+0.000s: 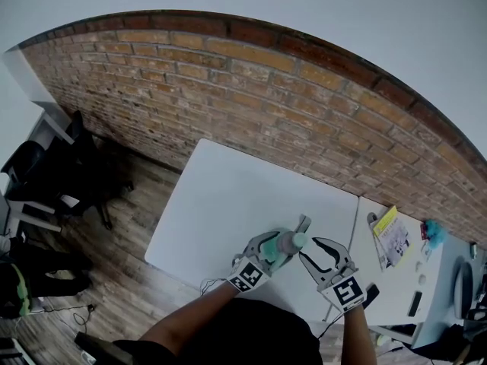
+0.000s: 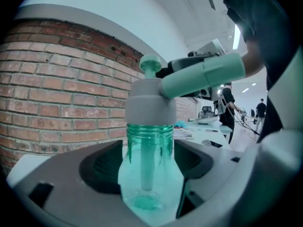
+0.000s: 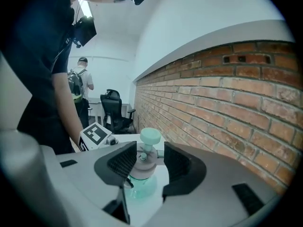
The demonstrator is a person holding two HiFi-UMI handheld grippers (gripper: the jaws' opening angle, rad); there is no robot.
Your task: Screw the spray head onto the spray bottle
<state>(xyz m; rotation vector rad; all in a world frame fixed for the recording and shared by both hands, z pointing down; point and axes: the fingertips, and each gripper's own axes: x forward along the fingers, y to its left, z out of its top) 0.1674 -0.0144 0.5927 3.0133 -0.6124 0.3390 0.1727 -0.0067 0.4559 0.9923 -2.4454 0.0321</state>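
Currently the left tool clamps the green spray bottle over the worktop while the right tool brackets the spray head with pads slack, so, by my judgement: close squarely on its grey collar, keep axes aligned, twist gently.

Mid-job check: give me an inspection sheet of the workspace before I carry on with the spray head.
Surface: white table, no spills seen.
Job's things: spray head sits on the spray bottle neck; threads show below its collar.
Clutter: yellow booklet and teal object on the neighbouring table.
Grippers: left gripper shut on the bottle; right gripper open, jaws either side of the spray head.
Cables: thin cable at the table's near edge; floor cable.
Surroundings: brick wall, office chair, wooden floor.
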